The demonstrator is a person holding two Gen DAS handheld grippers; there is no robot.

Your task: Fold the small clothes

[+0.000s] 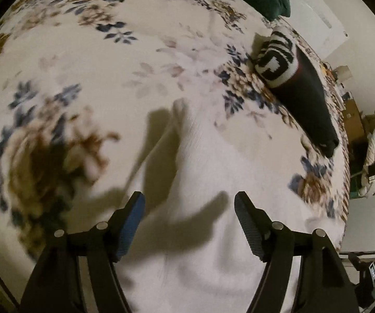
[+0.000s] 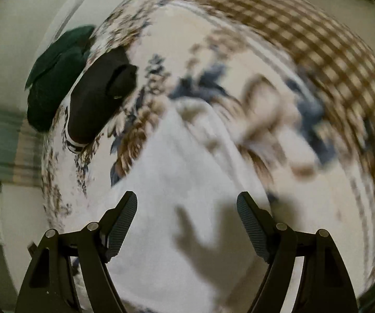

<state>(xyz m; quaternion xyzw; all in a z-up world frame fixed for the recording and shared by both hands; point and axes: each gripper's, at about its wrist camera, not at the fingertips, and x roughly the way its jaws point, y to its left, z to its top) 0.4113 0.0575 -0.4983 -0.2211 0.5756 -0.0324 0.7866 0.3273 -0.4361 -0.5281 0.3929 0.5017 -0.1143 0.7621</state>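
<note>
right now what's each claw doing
Left claw: open, holding nothing, over the white cloth.
Right claw: open, holding nothing, over it too.

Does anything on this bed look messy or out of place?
Nothing looks spilled or damaged. The white garment lies rumpled on the floral bedspread, not yet folded, and a black garment sits near the bed's edge. Both views are motion-blurred.

A white garment lies spread on the bed, rumpled, one narrow end raised into a soft ridge. Well apart from it lies a black garment, folded long, with a black-and-white patterned piece at one end.
</note>
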